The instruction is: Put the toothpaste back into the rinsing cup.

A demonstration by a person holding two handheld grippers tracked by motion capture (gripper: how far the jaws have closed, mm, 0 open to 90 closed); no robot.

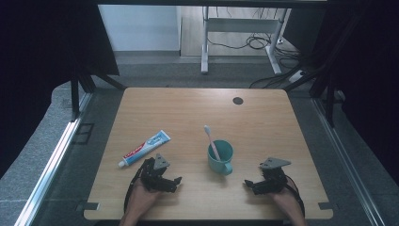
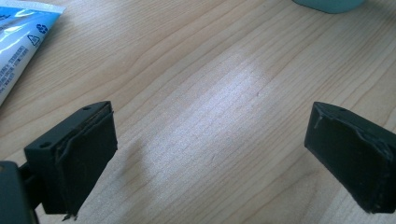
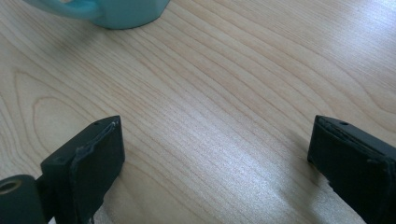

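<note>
Teal mug mid-table, toothbrush standing inside, leaning. Toothpaste tube flat, just beyond left gripper. Right gripper near mug handle. Both sets of jaws spread wide, empty, resting low on wooden table. Risk: careless reach for handle nudges mug, tips toothbrush out; tube slippery, may squirt if pinched hard.

On the desk there were one toothpaste tube at centre left, one teal cup at centre, one toothbrush inside it, and two claws below.
</note>
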